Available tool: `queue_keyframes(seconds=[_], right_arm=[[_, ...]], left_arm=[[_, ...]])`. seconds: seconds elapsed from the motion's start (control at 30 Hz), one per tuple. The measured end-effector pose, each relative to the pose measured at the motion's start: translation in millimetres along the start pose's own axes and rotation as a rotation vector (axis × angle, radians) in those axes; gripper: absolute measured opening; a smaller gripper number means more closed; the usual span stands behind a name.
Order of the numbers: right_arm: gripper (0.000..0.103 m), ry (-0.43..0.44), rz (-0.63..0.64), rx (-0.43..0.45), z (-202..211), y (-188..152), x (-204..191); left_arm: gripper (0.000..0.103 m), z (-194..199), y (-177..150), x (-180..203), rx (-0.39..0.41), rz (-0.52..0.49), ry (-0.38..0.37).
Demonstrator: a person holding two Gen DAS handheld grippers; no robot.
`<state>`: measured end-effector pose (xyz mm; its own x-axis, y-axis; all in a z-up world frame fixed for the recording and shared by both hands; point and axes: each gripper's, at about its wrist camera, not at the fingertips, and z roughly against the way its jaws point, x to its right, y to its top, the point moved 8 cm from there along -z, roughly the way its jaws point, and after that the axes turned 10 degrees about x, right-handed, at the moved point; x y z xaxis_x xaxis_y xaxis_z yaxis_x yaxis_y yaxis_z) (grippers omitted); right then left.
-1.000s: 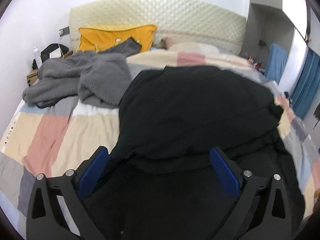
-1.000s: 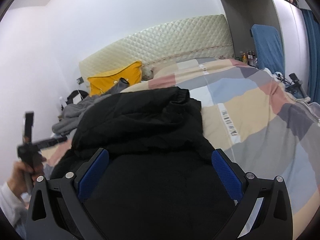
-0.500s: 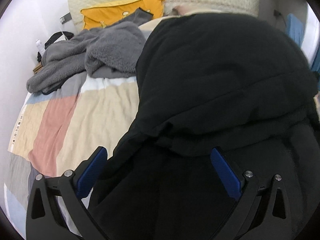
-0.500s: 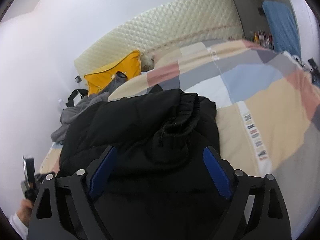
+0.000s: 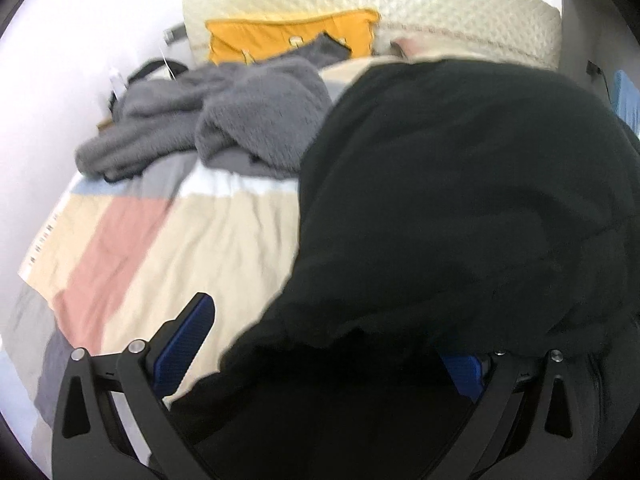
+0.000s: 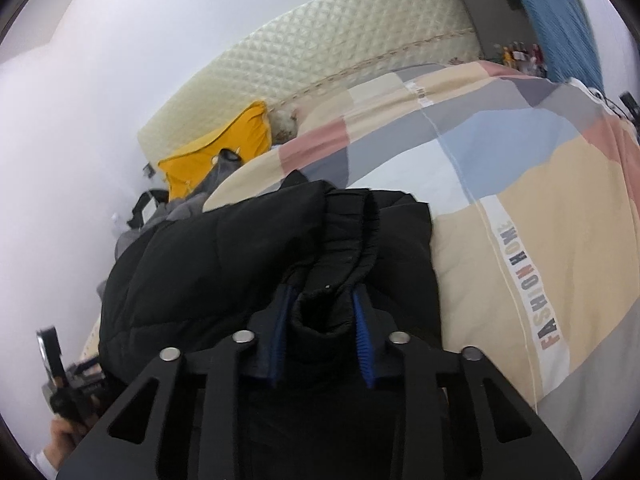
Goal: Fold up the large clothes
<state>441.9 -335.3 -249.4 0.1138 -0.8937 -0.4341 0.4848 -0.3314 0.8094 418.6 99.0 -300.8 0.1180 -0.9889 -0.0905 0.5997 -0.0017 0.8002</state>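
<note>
Right gripper (image 6: 322, 320) pinched fold of black jacket (image 6: 240, 264) on bed; left gripper (image 5: 320, 344) spread wide, jacket draped between fingers.

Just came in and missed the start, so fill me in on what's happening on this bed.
A person with two handheld grippers is folding a black jacket on the patchwork bed. The right gripper is shut on a bunched part of it. The left gripper is open, with jacket fabric draped over one finger. A gray fleece lies beside it.
</note>
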Motion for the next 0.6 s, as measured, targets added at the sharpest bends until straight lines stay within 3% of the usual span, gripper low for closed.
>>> queue_keyframes(seconds=[0.13,0.27,0.47,0.6], right_arm=[[0.012,0.035,0.038,-0.008,3.6,-0.9,-19.2],[0.01,0.087,0.03,0.017,18.1,6.8,-42.4],[0.009,0.241,0.054,0.136,64.9,31.6,-103.7],[0.009,0.227,0.088,0.159,69.3,28.6,-113.7]], left_arm=[[0.103,2.4,6.8,-7.5,0.031,0.007,0.026],[0.103,-0.1,8.1,-23.0,0.027,0.058,0.049],[0.103,12.2,20.8,-57.3,0.072,0.175,0.112],[0.103,15.4,18.2,-74.1,0.057,0.255,0.118]])
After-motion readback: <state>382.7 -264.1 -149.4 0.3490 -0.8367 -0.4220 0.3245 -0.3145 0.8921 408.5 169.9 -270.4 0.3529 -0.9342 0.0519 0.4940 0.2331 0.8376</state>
